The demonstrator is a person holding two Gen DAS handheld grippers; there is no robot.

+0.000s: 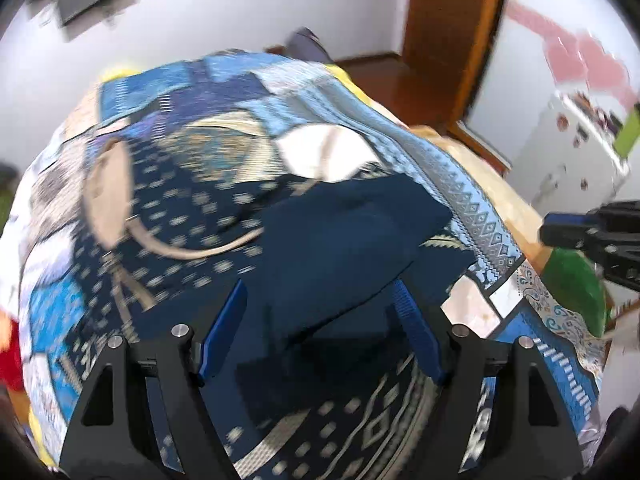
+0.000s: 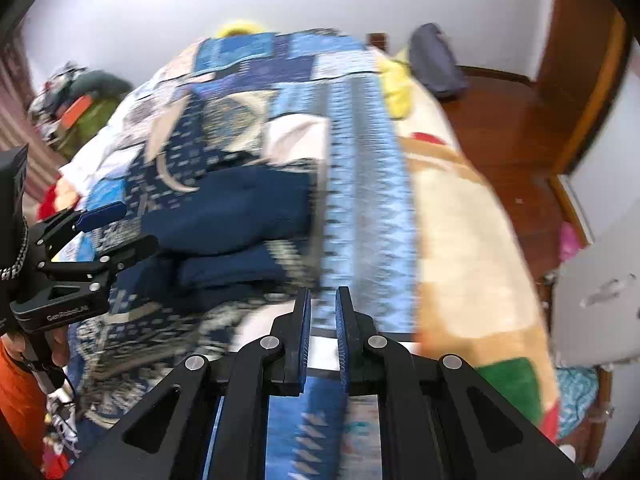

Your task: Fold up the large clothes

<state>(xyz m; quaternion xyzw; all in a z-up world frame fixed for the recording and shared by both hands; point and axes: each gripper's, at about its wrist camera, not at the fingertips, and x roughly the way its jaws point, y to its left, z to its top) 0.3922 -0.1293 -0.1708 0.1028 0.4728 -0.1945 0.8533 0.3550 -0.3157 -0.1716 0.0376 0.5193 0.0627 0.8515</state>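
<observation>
Left wrist view: the left gripper (image 1: 320, 328) hangs spread over the folded navy garment (image 1: 344, 240) on the patchwork bedspread (image 1: 192, 184). The right gripper (image 2: 322, 320), pressed together and empty, should square the edges gently.

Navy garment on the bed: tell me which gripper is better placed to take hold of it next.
Left, probably. The left gripper is open with the folded navy garment directly ahead between its fingers. The right gripper is shut and points at the blue patterned bedspread beside the garment.
</observation>
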